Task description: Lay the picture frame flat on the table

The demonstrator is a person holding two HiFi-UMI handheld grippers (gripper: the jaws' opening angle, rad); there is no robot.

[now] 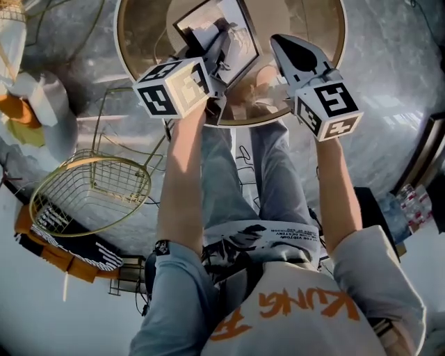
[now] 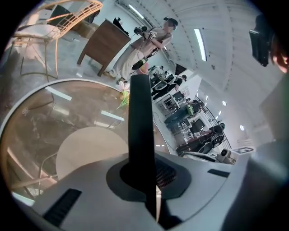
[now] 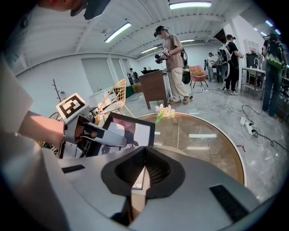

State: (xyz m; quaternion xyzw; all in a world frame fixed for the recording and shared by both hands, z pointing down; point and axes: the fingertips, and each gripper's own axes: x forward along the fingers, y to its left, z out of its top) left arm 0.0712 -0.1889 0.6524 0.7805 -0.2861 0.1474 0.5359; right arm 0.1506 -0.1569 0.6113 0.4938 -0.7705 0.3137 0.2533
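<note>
One black picture frame (image 1: 240,43) stands tilted on the near side of the one round glass table with a gold rim (image 1: 313,21). Its picture faces the person and its top edge runs side to side. Of two grippers, the left gripper (image 1: 221,35) pinches the frame's edge. The right gripper (image 1: 281,43), just right of the frame, is closed on nothing.

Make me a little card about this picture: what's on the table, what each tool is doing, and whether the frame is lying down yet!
Table: round glass table with a gold rim
Frame: black picture frame, upright over the table, not flat yet
Left tool: shut on the frame's edge
Right tool: shut, holding nothing, beside the frame
Also on table: pale flowers near the far rim
Off the table: gold wire basket, on the person's left
</note>
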